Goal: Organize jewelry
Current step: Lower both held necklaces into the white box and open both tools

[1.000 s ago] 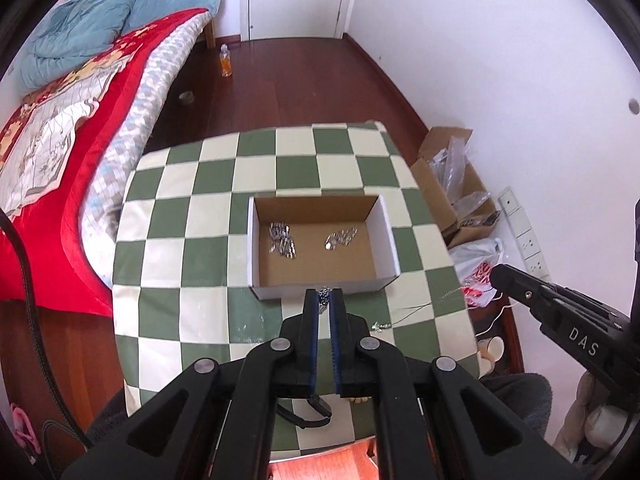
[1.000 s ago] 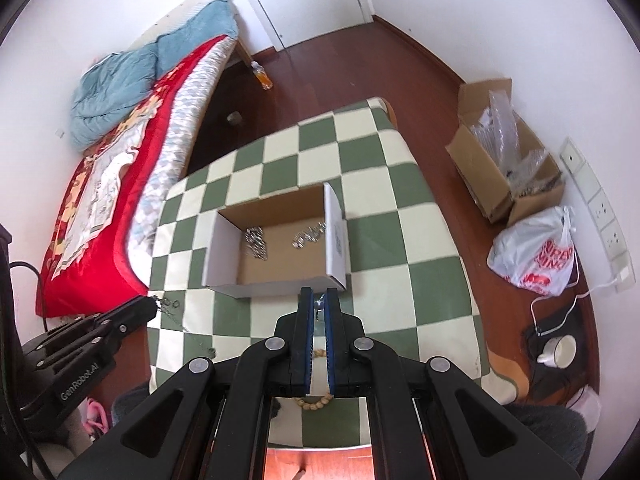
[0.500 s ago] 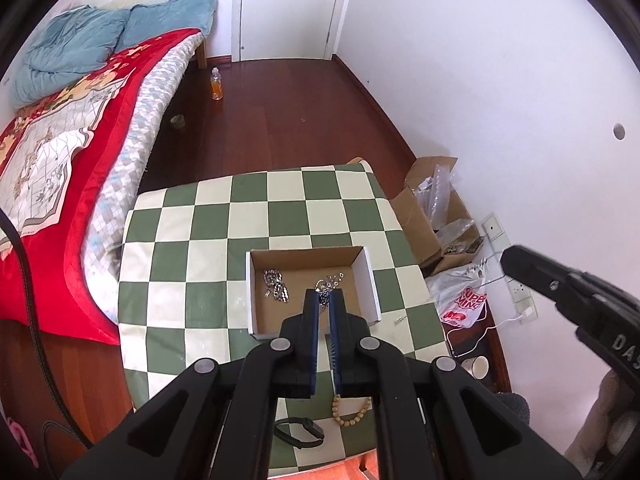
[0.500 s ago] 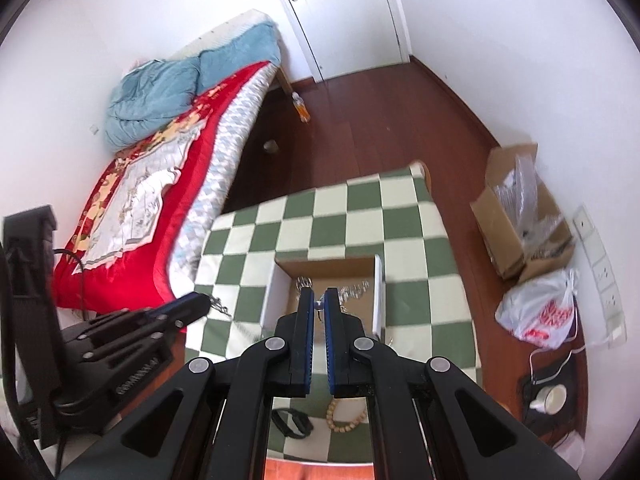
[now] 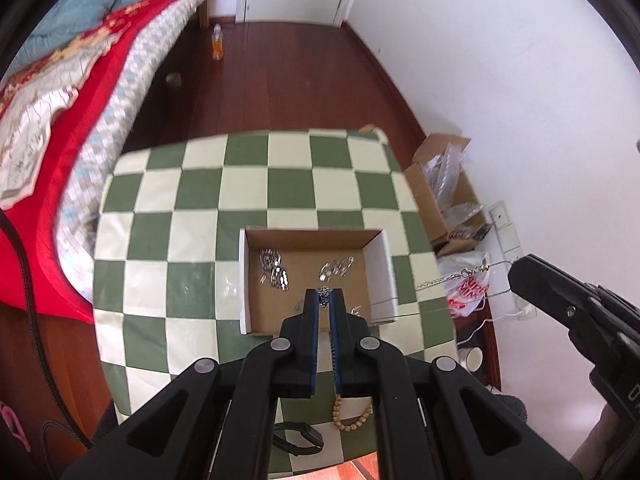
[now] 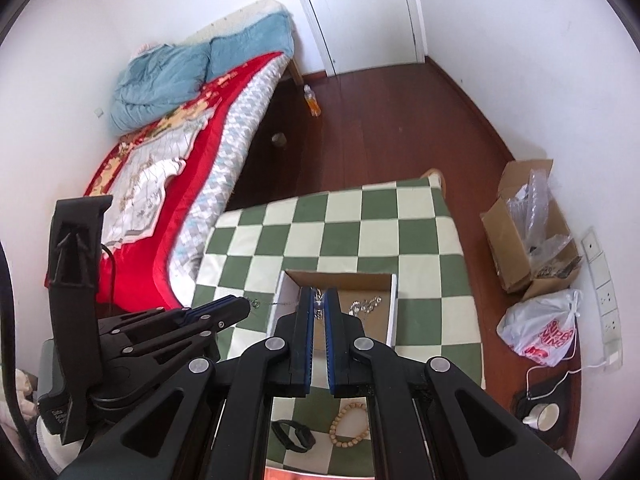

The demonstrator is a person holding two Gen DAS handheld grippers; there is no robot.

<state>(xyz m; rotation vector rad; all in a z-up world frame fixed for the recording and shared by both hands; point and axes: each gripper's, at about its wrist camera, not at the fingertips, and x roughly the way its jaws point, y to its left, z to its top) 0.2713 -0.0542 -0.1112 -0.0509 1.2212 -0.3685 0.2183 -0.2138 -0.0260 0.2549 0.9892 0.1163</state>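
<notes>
A cardboard box (image 5: pixel 378 256) stands on the green-and-cream checked table (image 5: pixel 200 200) and holds silver jewelry pieces (image 5: pixel 274 270). My left gripper (image 5: pixel 325 298) is shut on one end of a silver chain necklace (image 5: pixel 452 278). My right gripper (image 6: pixel 319 303) is shut on the other end. The chain hangs stretched between them above the box's near right corner. In the right wrist view the box (image 6: pixel 394 304) lies just beyond the fingertips, and the left gripper (image 6: pixel 244 306) is at the left with chain (image 6: pixel 276 303) running from it.
A wooden bead bracelet (image 6: pixel 347 424) and a black band (image 6: pixel 294 436) lie on the table's near edge. A bed (image 6: pixel 168 152) is at the left. An open carton (image 6: pixel 520 248), a plastic bag (image 6: pixel 544 332) and a cup (image 6: pixel 540 416) are on the floor at the right.
Both grippers rose high above the table with the chain, then came back down somewhat toward the box. The chain now hangs stretched between them.
</notes>
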